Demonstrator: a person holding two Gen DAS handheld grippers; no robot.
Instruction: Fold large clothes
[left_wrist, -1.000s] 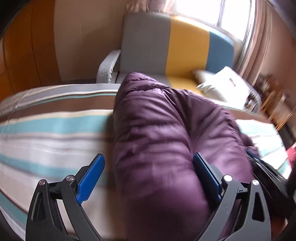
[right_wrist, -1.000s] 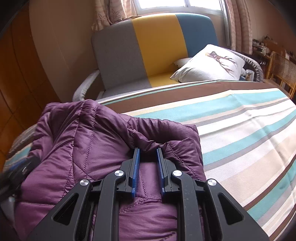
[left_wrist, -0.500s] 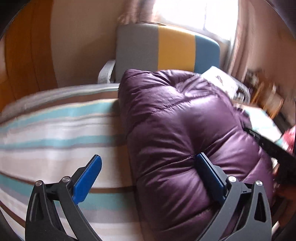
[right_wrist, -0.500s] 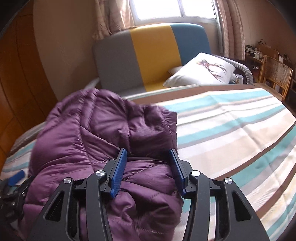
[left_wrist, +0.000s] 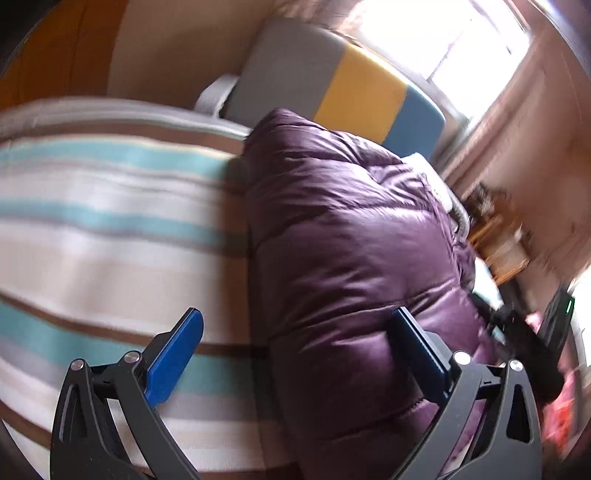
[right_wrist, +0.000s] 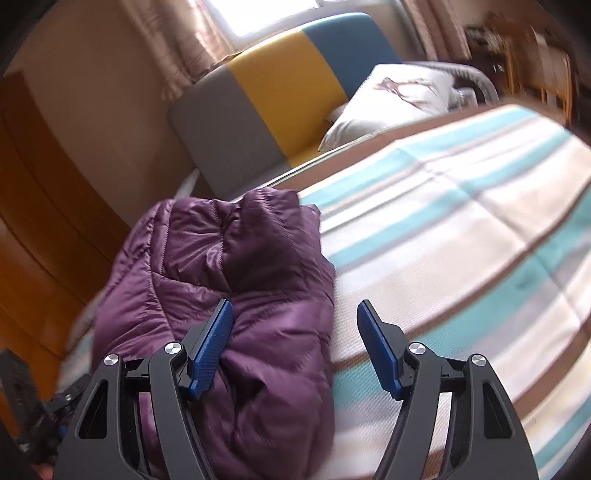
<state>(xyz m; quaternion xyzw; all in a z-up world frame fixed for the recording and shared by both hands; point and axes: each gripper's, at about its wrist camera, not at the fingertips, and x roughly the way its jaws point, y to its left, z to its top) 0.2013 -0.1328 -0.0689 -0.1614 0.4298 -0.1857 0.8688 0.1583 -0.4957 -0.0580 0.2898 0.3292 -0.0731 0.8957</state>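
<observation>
Right wrist view: the right tool (right_wrist: 295, 332) stands with jaws apart, having just been opening, its left pad against the purple puffer jacket (right_wrist: 229, 295) but pressing nothing. The jacket lies bundled at nine o'clock on the striped bed (right_wrist: 461, 240), probably let go so the fold can settle. The left tool (left_wrist: 295, 350) is spread wide, straddling the jacket's edge, gripping nothing.

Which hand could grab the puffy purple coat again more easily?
Probably the left. The left gripper has its jaws wide open with the puffy purple quilted coat bulging between them on the striped bedsheet. The right gripper has just been opening its jaws, and they frame only the coat's edge.
</observation>
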